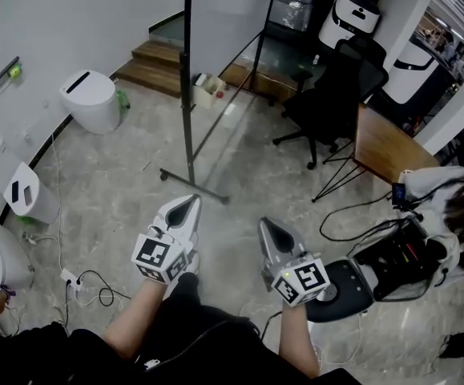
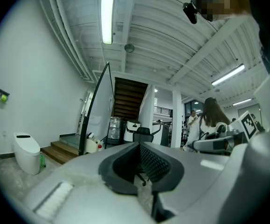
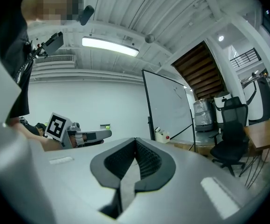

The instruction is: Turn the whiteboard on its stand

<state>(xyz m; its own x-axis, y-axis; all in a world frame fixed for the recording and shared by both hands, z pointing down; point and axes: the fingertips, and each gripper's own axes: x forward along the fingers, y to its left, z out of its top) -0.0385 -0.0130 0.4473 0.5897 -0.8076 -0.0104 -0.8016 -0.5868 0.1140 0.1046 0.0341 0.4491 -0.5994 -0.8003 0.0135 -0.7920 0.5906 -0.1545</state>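
The whiteboard (image 1: 230,13) stands on its black wheeled stand (image 1: 187,103) a few steps ahead of me, seen nearly edge-on. It also appears in the left gripper view as a leaning whiteboard (image 2: 102,110), and the right gripper view shows the whiteboard (image 3: 169,107) face. My left gripper (image 1: 188,204) and right gripper (image 1: 267,225) are held side by side close to my body, well short of the stand. Both point toward it, touch nothing, and are shut and empty. Each gripper view shows the same: left gripper (image 2: 139,144), right gripper (image 3: 135,140).
A black office chair (image 1: 334,96) and a wooden table (image 1: 385,146) stand right of the stand. A white bin (image 1: 92,99) and wooden steps (image 1: 156,61) lie at the left. Cables (image 1: 95,284) cross the floor. A person (image 1: 449,208) sits at the right by an open case.
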